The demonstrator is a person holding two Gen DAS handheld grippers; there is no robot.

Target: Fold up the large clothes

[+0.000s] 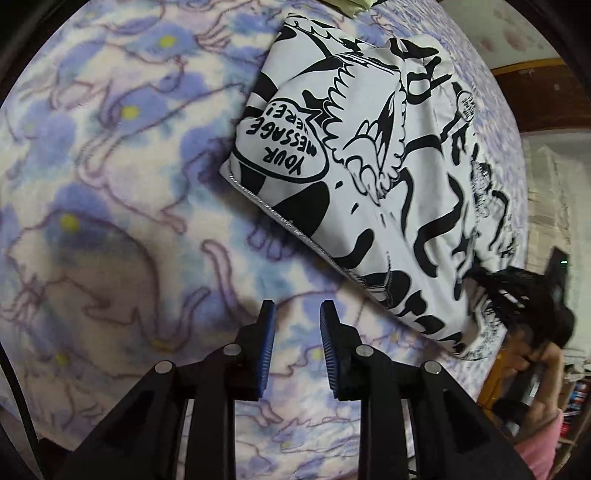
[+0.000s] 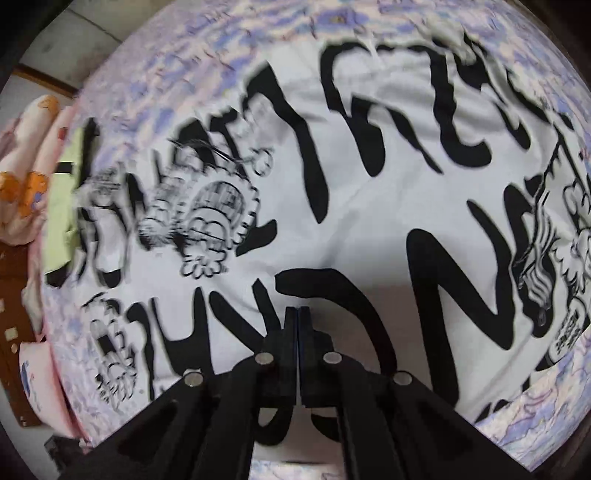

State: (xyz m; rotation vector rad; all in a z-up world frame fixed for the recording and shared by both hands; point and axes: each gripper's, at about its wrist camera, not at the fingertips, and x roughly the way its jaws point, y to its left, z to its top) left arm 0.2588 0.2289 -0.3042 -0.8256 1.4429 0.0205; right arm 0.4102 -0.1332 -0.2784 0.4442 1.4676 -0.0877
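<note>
Bed covered by fleece blanket (image 1: 110, 177), lilac and blue floral print with yellow dots. Pale patterned wall (image 1: 517, 33) beyond the far edge, above dark wooden trim (image 1: 535, 70). Brown wooden furniture (image 2: 14, 332) beside the bed. Lighting even, soft.

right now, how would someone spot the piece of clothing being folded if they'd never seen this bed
Look at the bed's fleece blanket, pale with blue and purple animal outlines. On it lies a folded white garment covered in bold black cartoon drawings and lettering. Its speech bubble reading "your message here" sets it apart from the soft pastel bedding around it.
</note>
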